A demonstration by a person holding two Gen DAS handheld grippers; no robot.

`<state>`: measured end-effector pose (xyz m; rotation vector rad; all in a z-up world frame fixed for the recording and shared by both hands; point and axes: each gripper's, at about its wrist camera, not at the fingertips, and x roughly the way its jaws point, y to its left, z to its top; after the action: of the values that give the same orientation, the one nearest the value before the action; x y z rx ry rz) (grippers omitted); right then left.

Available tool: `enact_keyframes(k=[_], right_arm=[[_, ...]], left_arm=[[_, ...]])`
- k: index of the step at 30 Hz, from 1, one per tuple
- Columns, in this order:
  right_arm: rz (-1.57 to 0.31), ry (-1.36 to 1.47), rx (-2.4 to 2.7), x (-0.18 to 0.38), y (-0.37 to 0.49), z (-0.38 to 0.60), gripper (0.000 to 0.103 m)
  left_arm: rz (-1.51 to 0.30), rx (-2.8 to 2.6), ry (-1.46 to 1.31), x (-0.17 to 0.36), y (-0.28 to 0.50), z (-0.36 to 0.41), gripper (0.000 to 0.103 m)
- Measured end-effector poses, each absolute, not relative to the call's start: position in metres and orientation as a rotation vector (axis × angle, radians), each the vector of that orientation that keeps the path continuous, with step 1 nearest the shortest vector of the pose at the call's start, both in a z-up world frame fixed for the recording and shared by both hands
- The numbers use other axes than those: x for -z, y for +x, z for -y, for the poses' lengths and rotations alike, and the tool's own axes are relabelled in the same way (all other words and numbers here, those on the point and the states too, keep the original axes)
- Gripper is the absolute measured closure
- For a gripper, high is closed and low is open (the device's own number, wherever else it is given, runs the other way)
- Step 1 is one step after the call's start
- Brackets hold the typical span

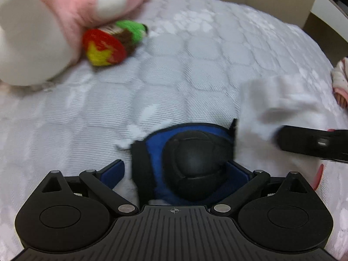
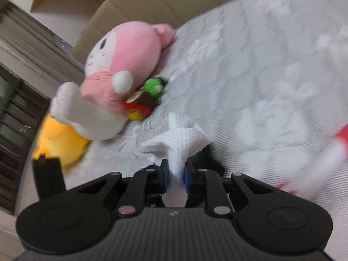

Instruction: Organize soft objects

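Observation:
My left gripper (image 1: 177, 169) has its jaws spread wide around a blue and black padded piece (image 1: 191, 163), which fills the gap between the blue pads. My right gripper (image 2: 175, 171) is shut on a crumpled white paper tissue (image 2: 178, 139) that sticks up from between its pads. In the left wrist view the right gripper (image 1: 282, 140) comes in from the right, with the tissue (image 1: 282, 100) a white blur above it. A pink and white rabbit plush (image 2: 121, 50) (image 1: 54, 10) lies at the left of the bed. A small red, yellow and green knitted toy (image 2: 141, 102) (image 1: 106, 45) is tucked against it.
Everything rests on a white quilted mattress (image 1: 195, 65) (image 2: 261, 76) with a beige headboard (image 2: 130, 0) behind it. A yellow plush (image 2: 58, 143) lies below the rabbit. A blurred red and white soft thing (image 2: 326, 152) sits at the right. A pink and white item (image 1: 340, 80) shows at the right edge.

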<state>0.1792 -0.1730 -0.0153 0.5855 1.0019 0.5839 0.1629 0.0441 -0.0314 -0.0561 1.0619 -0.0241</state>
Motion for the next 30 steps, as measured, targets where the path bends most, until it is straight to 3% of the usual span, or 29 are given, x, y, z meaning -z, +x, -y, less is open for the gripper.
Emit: enact_keyframes(k=[11, 16, 23, 28, 30], right_arm=[[-1.066, 0.309, -0.38, 0.048, 0.179, 0.163, 0.087], [-1.045, 0.413, -0.345, 0.044, 0.179, 0.183, 0.087], [-1.012, 0.544, -0.358, 0.03, 0.154, 0.211, 0.087], [-1.057, 0.606, -0.434, 0.021, 0.125, 0.218, 0.087], [-1.077, 0.599, -0.465, 0.017, 0.11, 0.219, 0.087]], left_arm=[[-1.106, 0.095, -0.095, 0.05, 0.18, -0.043, 0.0], [-1.007, 0.13, -0.04, 0.049, 0.17, -0.032, 0.0], [-0.843, 0.314, 0.058, 0.022, 0.145, -0.008, 0.029], [-0.863, 0.537, 0.141, 0.014, 0.102, 0.011, 0.02], [-0.88, 0.593, 0.208, 0.01, 0.086, 0.019, 0.011]])
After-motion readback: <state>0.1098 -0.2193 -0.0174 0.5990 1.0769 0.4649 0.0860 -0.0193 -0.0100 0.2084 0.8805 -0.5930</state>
